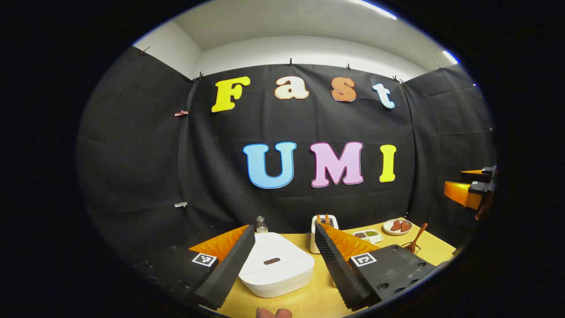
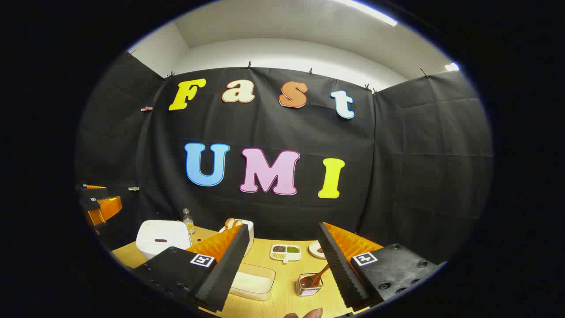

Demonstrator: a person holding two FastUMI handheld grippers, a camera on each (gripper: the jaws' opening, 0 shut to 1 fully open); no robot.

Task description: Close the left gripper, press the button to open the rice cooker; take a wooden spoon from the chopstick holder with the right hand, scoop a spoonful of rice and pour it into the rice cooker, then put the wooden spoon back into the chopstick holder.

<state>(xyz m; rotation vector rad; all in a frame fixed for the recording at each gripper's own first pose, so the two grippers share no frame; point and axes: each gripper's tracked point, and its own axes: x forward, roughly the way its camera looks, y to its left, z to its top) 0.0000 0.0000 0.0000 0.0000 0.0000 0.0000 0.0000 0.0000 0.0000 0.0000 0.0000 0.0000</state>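
Left gripper view: we hold the left gripper (image 1: pixel 282 260) spread wide over the rice cooker (image 1: pixel 277 269), low centre, lid down. Right gripper (image 2: pixel 282 260) gapes too; wooden spoon (image 2: pixel 318 275) sits in the chopstick holder (image 2: pixel 308 285), lower right. Nothing done yet.

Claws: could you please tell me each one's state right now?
Left claw: open, holding nothing, above the rice cooker.
Right claw: open, holding nothing.

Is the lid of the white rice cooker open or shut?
Shut. In the left gripper view the rice cooker has its flat white lid lying down on the body, and no pot inside can be seen.
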